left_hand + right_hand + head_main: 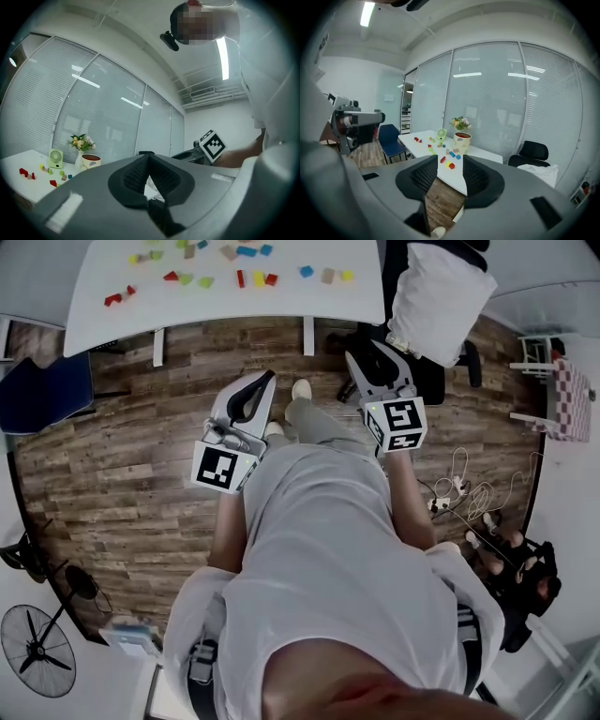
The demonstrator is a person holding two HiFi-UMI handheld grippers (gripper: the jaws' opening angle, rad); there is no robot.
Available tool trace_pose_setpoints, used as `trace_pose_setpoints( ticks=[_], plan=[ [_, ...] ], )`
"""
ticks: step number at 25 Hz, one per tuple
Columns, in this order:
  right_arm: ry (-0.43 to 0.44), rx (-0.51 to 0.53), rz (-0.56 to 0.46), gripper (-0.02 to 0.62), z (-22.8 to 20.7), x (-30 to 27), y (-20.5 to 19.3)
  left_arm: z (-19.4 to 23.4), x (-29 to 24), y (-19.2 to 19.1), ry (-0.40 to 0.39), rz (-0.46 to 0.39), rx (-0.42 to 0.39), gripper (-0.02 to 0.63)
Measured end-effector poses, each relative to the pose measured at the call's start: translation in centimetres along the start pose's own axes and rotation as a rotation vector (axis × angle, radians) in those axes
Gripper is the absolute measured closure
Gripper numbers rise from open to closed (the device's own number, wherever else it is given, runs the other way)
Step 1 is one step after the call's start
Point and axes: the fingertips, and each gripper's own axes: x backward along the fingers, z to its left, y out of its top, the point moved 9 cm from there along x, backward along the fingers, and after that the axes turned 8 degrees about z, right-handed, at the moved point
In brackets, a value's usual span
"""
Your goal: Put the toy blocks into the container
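Several coloured toy blocks (246, 277) lie scattered on the white table (112, 306) at the far end, well ahead of both grippers. My left gripper (255, 390) hangs over the wooden floor with its jaws shut and nothing between them (149, 159). My right gripper (375, 362) is beside it, open and empty (450, 161). In the right gripper view the blocks (446, 158) lie in front of a cream container (462, 140) with a red inside. The left gripper view shows the same container (90, 161) and blocks (27, 173) at the far left.
A vase of flowers (460, 123) and a small green fan (441, 135) stand by the container. A blue chair (47, 390) is left of the table, a black chair with a white cloth (439, 296) right. Cables (469, 493) and a floor fan (37, 648) lie nearby.
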Motion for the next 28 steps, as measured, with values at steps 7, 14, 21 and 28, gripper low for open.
trace_pose_setpoints(
  ticks=[7,14,21,28],
  plan=[
    [-0.031,-0.039,0.026,0.411,-7.4,-7.8,-0.5,3.9,-4.8,0.2,0.053,0.046,-0.010,0.607],
    [-0.001,-0.053,0.110,0.388,-15.6,-18.1,-0.3,10.7,-12.4,1.5,0.121,0.128,-0.039,0.607],
    [0.035,-0.037,0.339,0.349,-21.5,-28.9,-4.7,14.5,-18.3,2.7,0.151,0.159,-0.056,0.607],
    [0.083,-0.034,0.609,0.331,-23.3,-37.0,-11.6,17.7,-20.4,3.4,0.164,0.186,-0.057,0.607]
  ],
)
